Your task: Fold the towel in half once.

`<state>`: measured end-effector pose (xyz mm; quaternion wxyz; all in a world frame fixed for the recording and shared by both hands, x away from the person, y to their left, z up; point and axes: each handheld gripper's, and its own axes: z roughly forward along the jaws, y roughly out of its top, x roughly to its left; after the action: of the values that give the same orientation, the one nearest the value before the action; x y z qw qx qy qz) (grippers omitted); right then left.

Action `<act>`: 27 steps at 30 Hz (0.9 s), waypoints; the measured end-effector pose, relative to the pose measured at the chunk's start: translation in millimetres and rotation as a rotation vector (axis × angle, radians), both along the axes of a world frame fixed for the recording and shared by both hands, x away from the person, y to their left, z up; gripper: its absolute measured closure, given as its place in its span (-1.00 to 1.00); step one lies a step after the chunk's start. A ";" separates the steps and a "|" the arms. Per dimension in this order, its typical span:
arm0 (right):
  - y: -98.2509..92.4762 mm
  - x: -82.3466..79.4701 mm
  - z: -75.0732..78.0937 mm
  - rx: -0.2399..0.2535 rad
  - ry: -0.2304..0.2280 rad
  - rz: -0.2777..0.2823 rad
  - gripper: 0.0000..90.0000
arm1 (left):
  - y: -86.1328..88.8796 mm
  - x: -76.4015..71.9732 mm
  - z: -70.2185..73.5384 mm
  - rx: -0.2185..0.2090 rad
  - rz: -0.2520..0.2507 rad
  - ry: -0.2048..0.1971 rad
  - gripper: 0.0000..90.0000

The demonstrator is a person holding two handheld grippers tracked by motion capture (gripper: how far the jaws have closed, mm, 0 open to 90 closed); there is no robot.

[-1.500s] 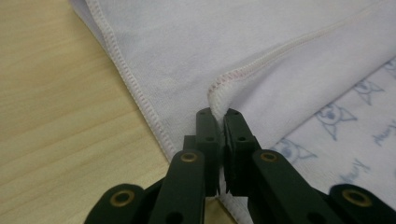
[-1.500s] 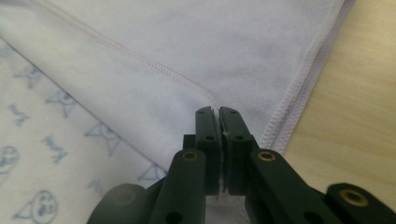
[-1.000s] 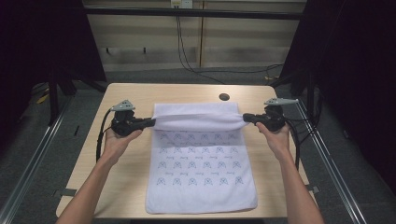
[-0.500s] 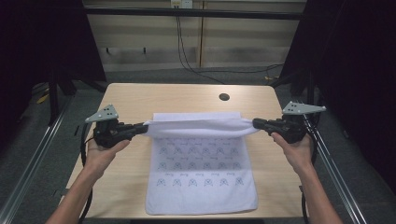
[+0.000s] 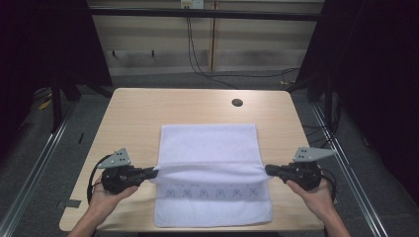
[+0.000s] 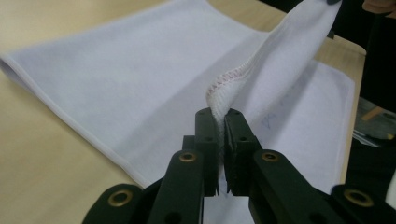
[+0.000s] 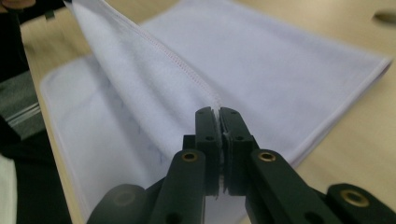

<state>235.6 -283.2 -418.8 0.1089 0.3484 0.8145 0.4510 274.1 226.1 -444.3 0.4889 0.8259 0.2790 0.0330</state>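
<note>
A white towel [image 5: 207, 143] with a faint printed pattern lies on the wooden table [image 5: 148, 108], its far part doubled over toward the near edge. My left gripper [image 5: 154, 174] is shut on the left corner of the lifted edge, and my right gripper [image 5: 268, 170] is shut on the right corner. That edge stretches taut between them, a little above the lower layer. In the left gripper view the jaws pinch the stitched hem of the towel [image 6: 243, 79] at the gripper [image 6: 218, 114]. In the right gripper view the gripper [image 7: 218, 112] clamps the towel [image 7: 261, 65] the same way.
A dark round hole [image 5: 237, 102] sits in the tabletop at the far right. Metal floor rails [image 5: 34, 173] run along both sides of the table. Cables [image 5: 207, 64] trail over the floor behind it. Both hands are close to the table's front edge.
Both grippers have moved toward the near edge of the table, drawing the towel's held edge over the rest of it. The visible patterned area has shrunk.
</note>
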 end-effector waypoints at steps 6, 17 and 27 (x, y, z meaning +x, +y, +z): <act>-3.0 -16.8 -35.9 0.004 0.100 0.044 0.90 | -2.6 -16.3 -26.7 0.065 -0.077 0.060 0.89; -7.6 -60.9 -52.5 0.037 0.167 0.084 0.63 | 9.8 -49.7 -25.8 0.070 -0.216 0.070 0.69; -7.4 -43.2 -47.8 0.041 0.117 0.014 0.54 | 8.4 -5.8 -29.9 0.050 -0.011 0.106 0.54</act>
<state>192.4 -290.6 -466.5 0.0510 0.3707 0.8125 0.4471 268.2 234.5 -474.2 0.4526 0.8401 0.2990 -0.0067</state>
